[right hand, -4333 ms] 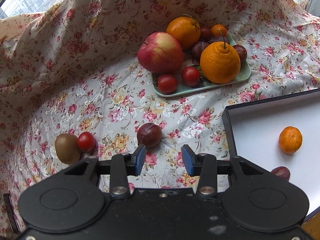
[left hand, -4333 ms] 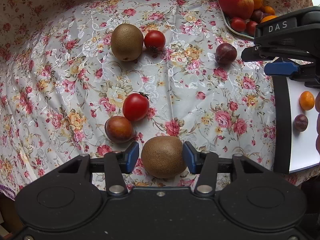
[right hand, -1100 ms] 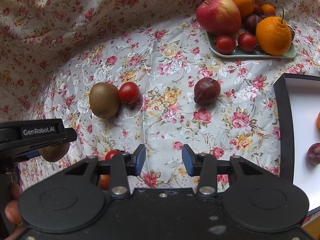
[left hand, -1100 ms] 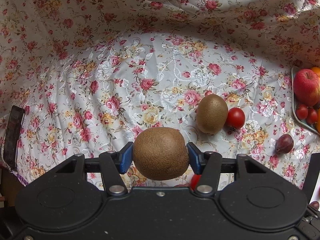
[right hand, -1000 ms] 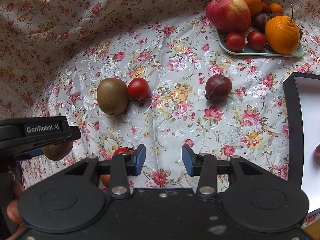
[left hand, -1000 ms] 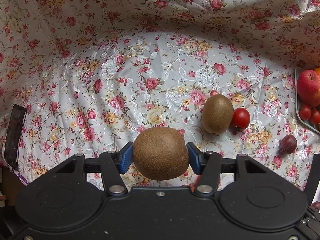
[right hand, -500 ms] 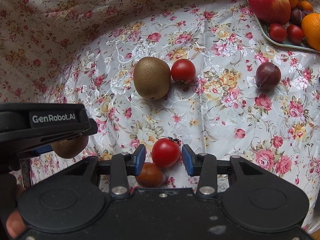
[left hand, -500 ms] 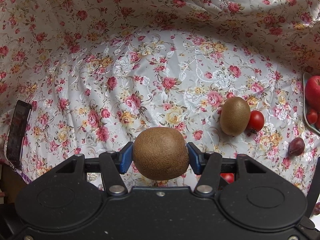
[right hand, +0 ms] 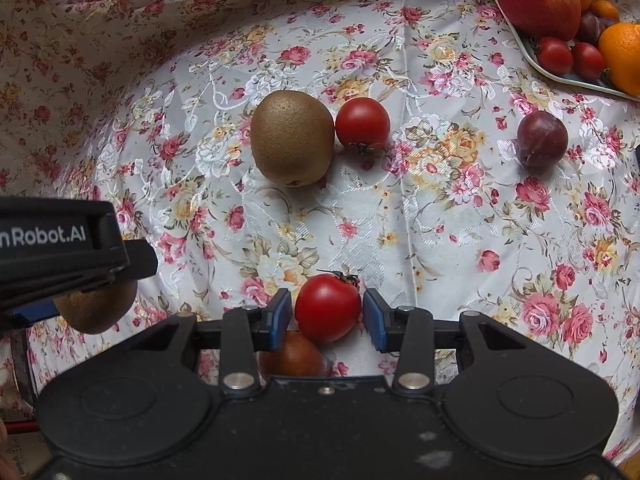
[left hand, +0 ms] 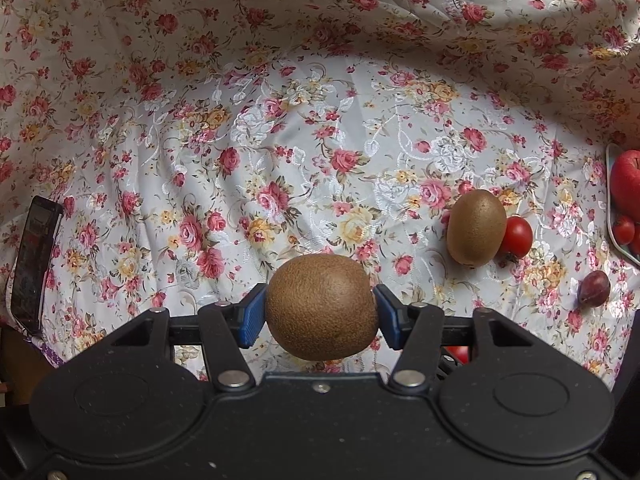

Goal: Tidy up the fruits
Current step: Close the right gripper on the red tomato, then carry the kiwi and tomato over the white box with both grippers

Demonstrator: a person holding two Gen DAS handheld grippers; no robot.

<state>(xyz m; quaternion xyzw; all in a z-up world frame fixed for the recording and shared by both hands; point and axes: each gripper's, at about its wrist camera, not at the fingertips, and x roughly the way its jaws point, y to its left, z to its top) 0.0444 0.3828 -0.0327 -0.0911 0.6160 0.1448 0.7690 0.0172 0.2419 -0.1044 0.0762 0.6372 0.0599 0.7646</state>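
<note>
Left gripper [left hand: 321,311] is clamped on a kiwi [left hand: 322,306], both blue pads pressed into its sides, fruit clear of the cloth [left hand: 280,152]. I read that as a carry hold: gripped across the middle so it can't roll out while I deal with the other hand.

Right gripper [right hand: 326,316] points down over a tomato [right hand: 328,307]. Jaws apart, one pad each side of the tomato, a thin gap visible on both sides, so no squeeze yet. Straddling it like that lines up a grasp across its widest part.

Taking that tomato as landmark:
- a brownish-red fruit [right hand: 292,354] sits just behind it, toward the camera, partly hidden under the gripper body; can't tell whether they touch. Risk of nudging it when I close.
- second kiwi [right hand: 293,138] and second tomato [right hand: 362,123] lie well beyond it, touching each other.
- plum [right hand: 542,138] is beyond and to the right, alone.
- tray [right hand: 560,76] with apple [right hand: 538,0], oranges and small tomatoes is far right corner, likely a sorting spot.
- held kiwi shows at the left, under the left gripper's body.

Next, as I judge it: close gently, tomato skin is soft.
</note>
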